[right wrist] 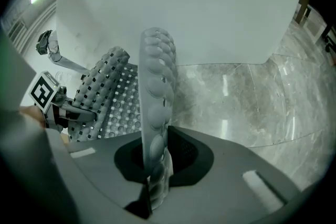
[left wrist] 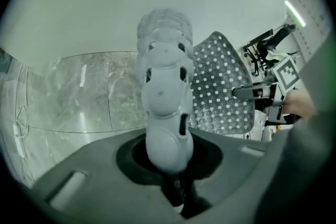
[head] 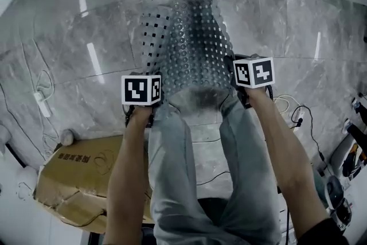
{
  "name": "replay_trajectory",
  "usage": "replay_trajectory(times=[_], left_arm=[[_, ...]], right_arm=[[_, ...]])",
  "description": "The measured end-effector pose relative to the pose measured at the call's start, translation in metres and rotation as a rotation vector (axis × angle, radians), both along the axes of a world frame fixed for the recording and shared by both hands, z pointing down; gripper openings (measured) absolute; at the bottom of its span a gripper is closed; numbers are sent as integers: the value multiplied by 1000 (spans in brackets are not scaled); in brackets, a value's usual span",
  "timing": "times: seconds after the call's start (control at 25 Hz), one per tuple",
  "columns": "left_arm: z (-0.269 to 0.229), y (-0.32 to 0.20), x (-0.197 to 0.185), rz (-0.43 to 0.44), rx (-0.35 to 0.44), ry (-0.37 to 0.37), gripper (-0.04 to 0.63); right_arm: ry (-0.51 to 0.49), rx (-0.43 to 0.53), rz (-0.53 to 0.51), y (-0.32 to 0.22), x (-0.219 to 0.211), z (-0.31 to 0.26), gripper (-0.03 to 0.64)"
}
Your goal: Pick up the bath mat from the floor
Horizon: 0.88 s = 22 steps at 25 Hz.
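The left claw (left wrist: 177, 189) and right claw (right wrist: 151, 186) each pinch the bath mat (head: 192, 46), its near edge raised off the floor (head: 80, 72); the far end may need lifting clear.

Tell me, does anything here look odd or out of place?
The bath mat hangs curled and sagging, its near edge pinched by the left claw and the right claw. A dented cardboard box lies on the floor beside the person's leg, with loose cables nearby.
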<state>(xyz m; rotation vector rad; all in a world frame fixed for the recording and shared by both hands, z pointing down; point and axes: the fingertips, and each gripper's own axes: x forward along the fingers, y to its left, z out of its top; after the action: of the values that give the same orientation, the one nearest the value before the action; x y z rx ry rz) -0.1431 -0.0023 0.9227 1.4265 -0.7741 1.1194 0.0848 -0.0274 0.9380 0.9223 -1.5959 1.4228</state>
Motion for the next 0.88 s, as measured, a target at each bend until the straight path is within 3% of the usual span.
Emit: replay_trajectory(times=[0.4, 0.88], left_arm=[[-128, 5, -10, -18, 128, 38, 65], [-350, 10, -24, -55, 338, 71, 63]], right_arm=[[7, 170, -1, -6, -19, -135, 23], [-43, 366, -8, -14, -42, -352, 21]])
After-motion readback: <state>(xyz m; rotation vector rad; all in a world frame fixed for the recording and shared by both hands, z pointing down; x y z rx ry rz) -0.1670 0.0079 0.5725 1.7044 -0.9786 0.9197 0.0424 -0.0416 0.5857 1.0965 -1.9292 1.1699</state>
